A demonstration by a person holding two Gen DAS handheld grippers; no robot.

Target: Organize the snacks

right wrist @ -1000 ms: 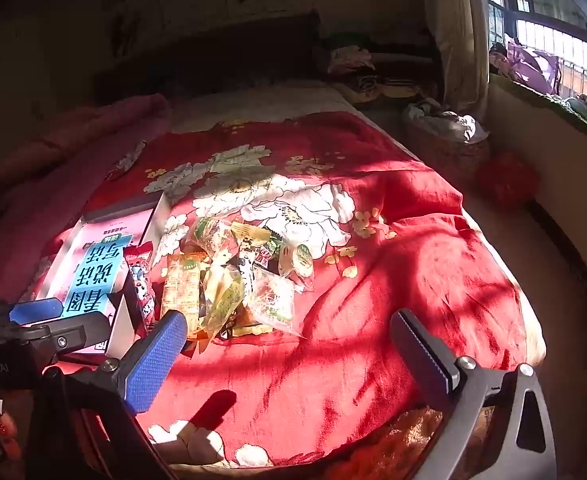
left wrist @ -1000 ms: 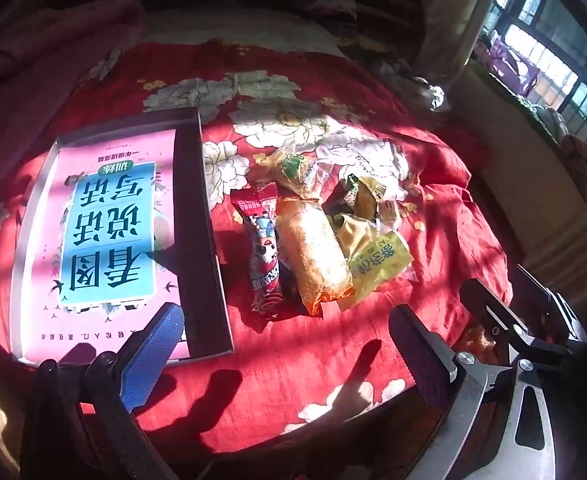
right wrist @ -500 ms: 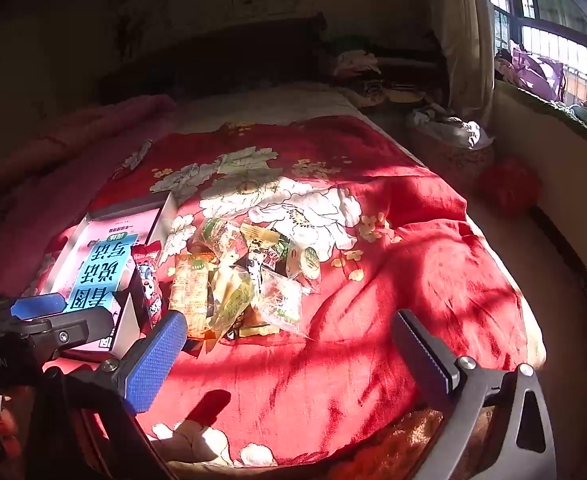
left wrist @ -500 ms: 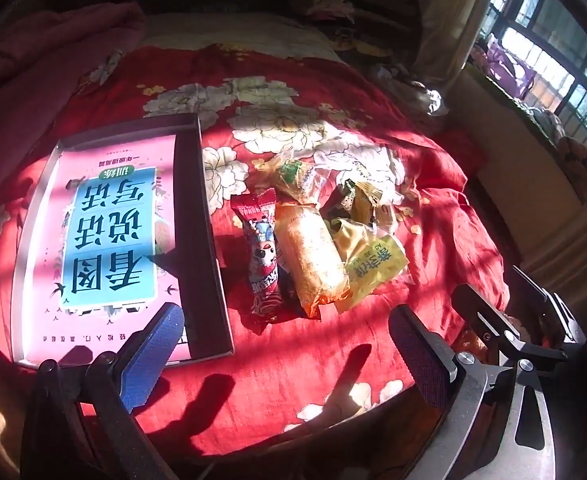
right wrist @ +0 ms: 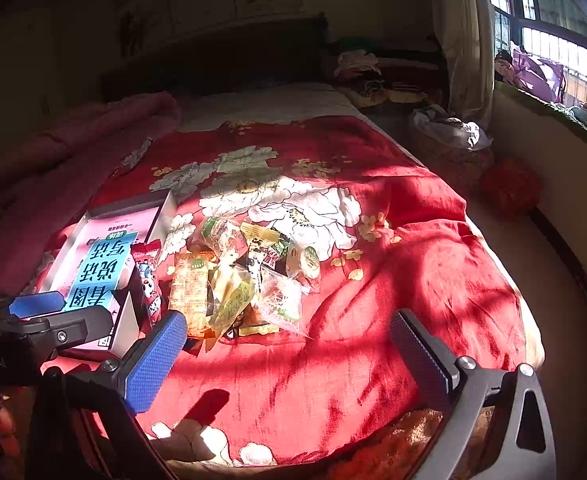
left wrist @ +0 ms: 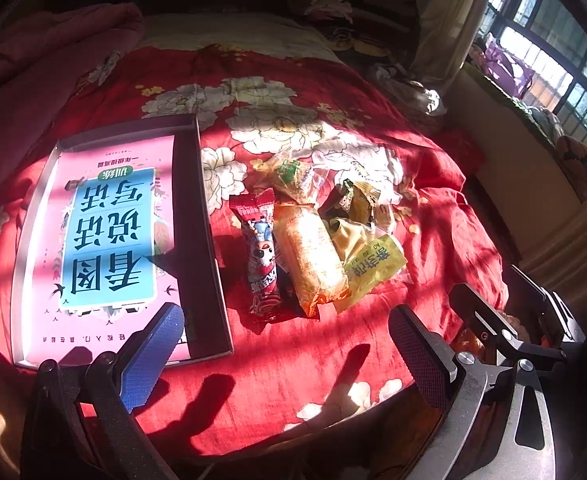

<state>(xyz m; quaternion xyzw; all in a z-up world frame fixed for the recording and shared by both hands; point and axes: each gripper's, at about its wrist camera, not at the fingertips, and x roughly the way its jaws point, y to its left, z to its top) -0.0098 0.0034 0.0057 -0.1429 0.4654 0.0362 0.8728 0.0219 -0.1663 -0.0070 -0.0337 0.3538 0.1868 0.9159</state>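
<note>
Since half a second ago I have drawn both views slightly closer to the snack pile (left wrist: 317, 236); nothing on the bed has moved. My left claw (left wrist: 285, 356) stays wide open and empty at the bottom of its frame, hovering over the near edge of the red floral bedspread (left wrist: 293, 380). My right claw (right wrist: 289, 360) is likewise wide open and holds nothing.

The snacks lie heaped at mid-frame on the bedspread, just right of a shallow grey box (left wrist: 203, 216). Inside the box lies a pink book (left wrist: 109, 236) with a blue panel of large Chinese characters, upside down to me. A red wrapper with a cartoon face (left wrist: 262, 256) lies nearest the box, then an orange packet (left wrist: 311, 256), then a yellow packet with green Chinese writing (left wrist: 373, 266).

Sun falls across the bed from a barred window (right wrist: 545, 40) at upper right. A pink quilt (right wrist: 73, 136) is bunched at upper left.
</note>
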